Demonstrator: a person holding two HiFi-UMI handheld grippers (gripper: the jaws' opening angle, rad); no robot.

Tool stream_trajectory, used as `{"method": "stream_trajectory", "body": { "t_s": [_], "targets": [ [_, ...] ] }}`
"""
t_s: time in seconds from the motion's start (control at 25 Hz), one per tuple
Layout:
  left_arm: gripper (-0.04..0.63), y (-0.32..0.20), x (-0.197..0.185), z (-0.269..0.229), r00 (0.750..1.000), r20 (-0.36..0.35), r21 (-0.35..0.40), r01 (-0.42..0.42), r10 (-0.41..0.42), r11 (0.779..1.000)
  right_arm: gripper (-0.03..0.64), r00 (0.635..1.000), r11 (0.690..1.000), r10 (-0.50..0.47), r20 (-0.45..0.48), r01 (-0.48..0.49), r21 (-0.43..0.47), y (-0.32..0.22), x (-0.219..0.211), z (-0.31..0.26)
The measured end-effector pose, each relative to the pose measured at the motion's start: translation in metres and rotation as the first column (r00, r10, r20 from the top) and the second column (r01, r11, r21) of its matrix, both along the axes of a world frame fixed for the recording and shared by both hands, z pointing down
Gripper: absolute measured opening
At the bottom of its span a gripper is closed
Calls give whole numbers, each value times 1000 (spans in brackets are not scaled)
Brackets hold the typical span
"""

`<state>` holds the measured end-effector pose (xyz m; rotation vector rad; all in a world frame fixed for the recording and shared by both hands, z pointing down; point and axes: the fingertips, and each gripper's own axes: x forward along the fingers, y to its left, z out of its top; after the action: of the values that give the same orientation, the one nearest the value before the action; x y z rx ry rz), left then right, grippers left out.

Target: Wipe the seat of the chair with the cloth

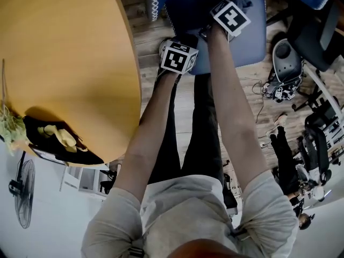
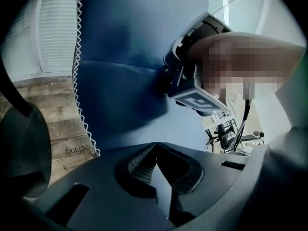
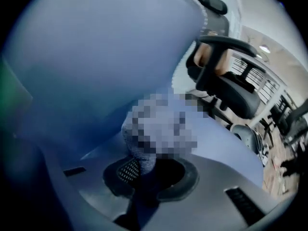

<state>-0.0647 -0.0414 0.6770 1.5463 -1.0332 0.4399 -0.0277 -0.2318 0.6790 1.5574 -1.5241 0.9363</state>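
In the head view, both bare forearms are stretched forward and down to the chair seat (image 1: 250,44), a pale blue pad seen at the top edge. A darker blue cloth (image 1: 193,7) with a white zigzag-stitched edge is spread over the seat's left part. The right gripper (image 1: 228,15) is set on the cloth, and the left gripper (image 1: 180,55) is held just beside it, at the seat's near edge. A round wooden table (image 1: 64,63) fills the left side, and a black bag (image 1: 56,141) lies at its rim. Plank flooring (image 1: 183,98) is seen below the arms.

In the left gripper view, the left gripper (image 2: 155,150) is seen with its jaws pressed together at the tips. Blue fabric fills the scene ahead, its zigzag edge (image 2: 79,81) running down the left side, and the right gripper (image 2: 192,88) is pressed onto it.

In the right gripper view, the right gripper (image 3: 144,170) is clamped on the cloth (image 3: 143,163), whose knitted weave is bunched between the jaws. The pale seat (image 3: 231,148) is seen beneath, and black office chairs (image 3: 231,88) are placed behind
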Motion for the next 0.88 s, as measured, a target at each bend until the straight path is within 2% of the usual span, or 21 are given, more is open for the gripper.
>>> {"method": "stream_trajectory", "body": {
  "t_s": [0.08,0.12,0.16,0.2,0.24,0.28,0.4,0.56,0.64,0.76,0.84,0.88],
  "targets": [
    [26,0,0,0,1000,-1,1,6,-6,1000,54,986,986,-168,-9,168,-14,-3,-28,-3],
    [27,0,0,1,1000,-2,1,8,-8,1000,54,964,964,-264,-13,264,-18,-1,-40,-2],
    [26,0,0,1,1000,-3,2,9,-9,1000,54,930,930,-366,-14,366,-13,4,-53,0],
    [26,0,0,1,1000,-3,3,8,-8,1000,54,881,881,-472,-20,472,-2,10,-65,1],
    [26,-1,0,1,1000,-4,3,8,-8,1000,53,817,817,-576,-39,577,10,17,-76,0],
    [27,-1,1,1,1000,-6,4,7,-7,1000,52,738,739,-671,-70,674,16,23,-86,-2],
    [26,0,2,2,1000,-8,4,1,-1,1000,52,474,481,-865,-165,877,-5,37,-98,-1],
    [26,2,0,3,1000,-4,13,-13,13,1000,52,111,127,-969,-220,990,-61,48,-104,2],
    [26,2,0,3,1000,-2,20,-22,22,1000,52,-41,-21,-971,-235,996,-88,52,-106,3],
    [27,3,1,3,998,13,22,-55,54,998,52,-216,-194,-942,-258,975,-109,58,-106,3],
    [27,4,1,5,996,31,19,-87,86,996,52,-295,-275,-918,-267,955,-111,62,-106,4],
    [26,4,1,5,994,38,19,-99,98,995,52,-317,-299,-909,-269,948,-109,63,-106,4]
  ]
}}
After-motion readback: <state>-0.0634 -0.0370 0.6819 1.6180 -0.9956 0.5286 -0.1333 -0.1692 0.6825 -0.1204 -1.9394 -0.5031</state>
